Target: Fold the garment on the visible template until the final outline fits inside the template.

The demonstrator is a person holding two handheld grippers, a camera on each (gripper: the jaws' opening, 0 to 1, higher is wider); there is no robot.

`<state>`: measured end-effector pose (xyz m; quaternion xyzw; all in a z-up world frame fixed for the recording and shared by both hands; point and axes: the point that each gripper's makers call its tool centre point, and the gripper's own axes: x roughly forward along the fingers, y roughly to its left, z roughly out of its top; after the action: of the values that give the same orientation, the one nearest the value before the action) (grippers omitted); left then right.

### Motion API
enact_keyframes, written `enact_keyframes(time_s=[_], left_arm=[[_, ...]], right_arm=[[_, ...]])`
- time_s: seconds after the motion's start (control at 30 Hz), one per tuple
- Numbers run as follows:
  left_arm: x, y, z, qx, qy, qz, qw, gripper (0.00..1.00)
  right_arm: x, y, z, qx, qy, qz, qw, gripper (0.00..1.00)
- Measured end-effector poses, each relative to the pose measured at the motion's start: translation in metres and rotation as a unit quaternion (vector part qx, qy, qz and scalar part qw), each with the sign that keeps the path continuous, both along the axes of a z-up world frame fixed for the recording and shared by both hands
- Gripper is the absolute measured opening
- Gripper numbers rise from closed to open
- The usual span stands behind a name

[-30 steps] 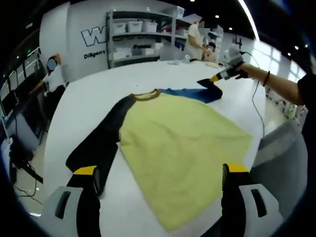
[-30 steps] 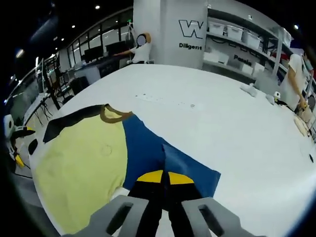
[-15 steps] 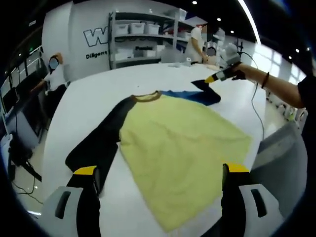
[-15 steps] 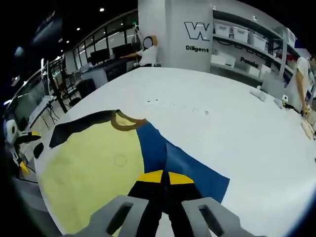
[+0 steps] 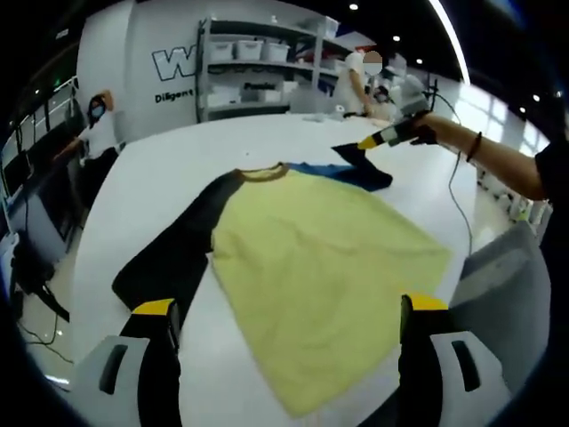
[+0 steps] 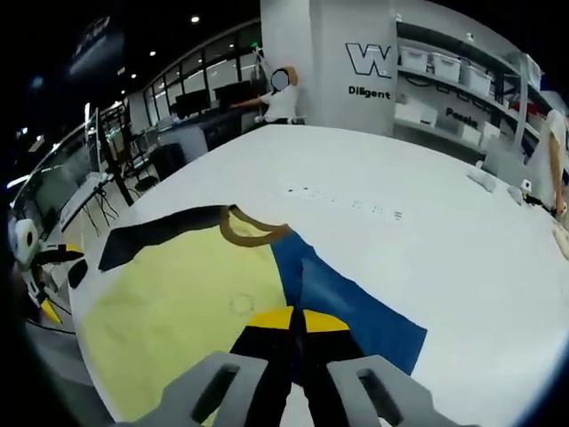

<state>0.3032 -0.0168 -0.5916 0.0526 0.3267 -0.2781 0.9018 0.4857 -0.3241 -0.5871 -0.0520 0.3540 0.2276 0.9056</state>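
Observation:
A shirt with a pale yellow body (image 5: pixel 320 267), brown collar (image 5: pixel 265 172), black sleeve (image 5: pixel 178 253) and blue sleeve (image 5: pixel 351 172) lies spread on the white table (image 5: pixel 178 160). My left gripper (image 5: pixel 284 316) hovers open above the shirt's hem, with nothing between its yellow-tipped fingers. My right gripper (image 6: pixel 293 322) is shut on the end of the blue sleeve (image 6: pixel 342 298), lifting it off the table. In the left gripper view the right gripper (image 5: pixel 369 142) is seen at the far side, held by a person's hand, with the dark sleeve end hanging from it.
Grey shelving (image 5: pixel 258 67) with white bins stands behind the table. A person (image 5: pixel 360 76) works beyond the far end, and another person (image 5: pixel 96 133) sits at the left. A row of faint marks (image 6: pixel 347 203) runs across the table past the collar. A grey chair back (image 5: pixel 507 285) sits at the right.
The right gripper has drawn the blue sleeve end inward toward the shirt's body, raising it slightly. The left gripper has stayed put, open.

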Motion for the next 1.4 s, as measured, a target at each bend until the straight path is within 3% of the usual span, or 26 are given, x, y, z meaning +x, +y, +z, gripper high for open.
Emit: enact_keyframes(time_s=[1.4], left_arm=[[-0.002, 0.004, 0.001, -0.008, -0.004, 0.006, 0.9999, 0.99]], right_arm=[[0.005, 0.105, 0.009, 0.022, -0.006, 0.085, 0.9962, 0.00]])
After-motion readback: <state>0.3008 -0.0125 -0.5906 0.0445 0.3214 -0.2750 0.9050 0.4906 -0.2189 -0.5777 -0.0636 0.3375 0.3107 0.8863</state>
